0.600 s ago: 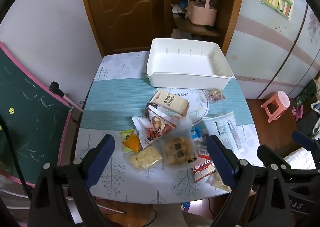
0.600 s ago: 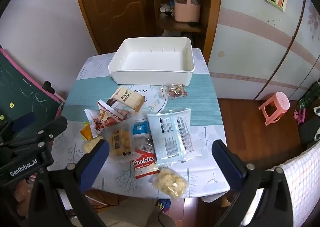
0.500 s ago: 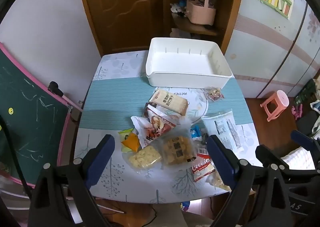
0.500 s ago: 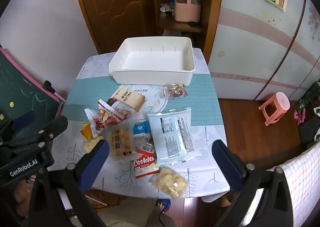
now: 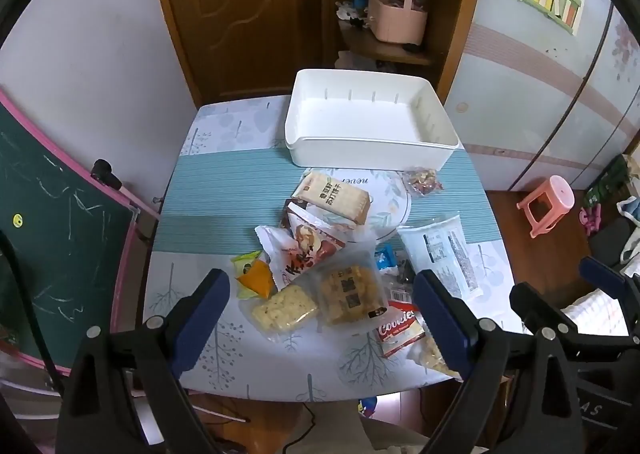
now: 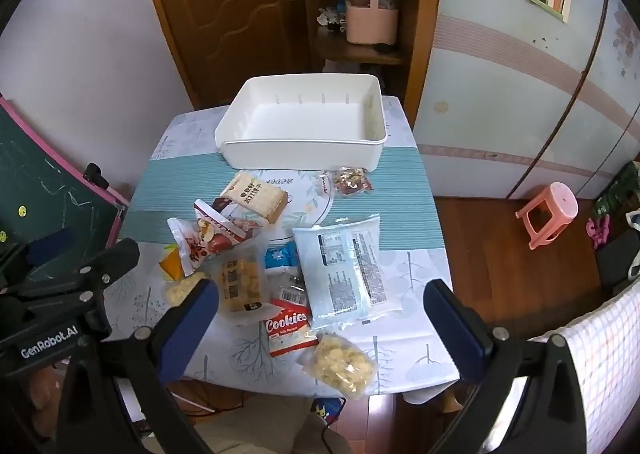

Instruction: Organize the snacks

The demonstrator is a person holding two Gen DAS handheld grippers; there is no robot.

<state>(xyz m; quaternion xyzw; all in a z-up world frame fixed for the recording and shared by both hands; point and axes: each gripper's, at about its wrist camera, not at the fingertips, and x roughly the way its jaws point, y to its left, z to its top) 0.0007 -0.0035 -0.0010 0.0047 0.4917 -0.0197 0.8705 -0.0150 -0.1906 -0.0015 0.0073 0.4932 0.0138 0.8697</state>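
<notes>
An empty white bin [image 5: 370, 122] [image 6: 304, 122] stands at the far side of the table. Snack packets lie in a heap nearer me: a tan cracker pack [image 5: 332, 196], a red-and-white bag [image 5: 300, 250], clear packs of biscuits [image 5: 352, 294], a red Cookies pack [image 6: 288, 324], a pale blue packet [image 6: 344, 270] and a small nut pouch [image 6: 350, 182]. My left gripper [image 5: 322, 294] hovers open above the near heap with nothing between its fingers. My right gripper [image 6: 320, 308] hangs open high over the Cookies pack, holding nothing.
The table [image 5: 224, 190] has a teal runner. A green chalkboard [image 5: 48, 222] stands at the left, a wooden door [image 5: 240, 6] and shelf with a pink basket [image 5: 396, 20] behind. A pink stool [image 6: 548, 210] sits on the floor at the right.
Both views have shifted only slightly; the grippers stay open and the snacks lie where they were.
</notes>
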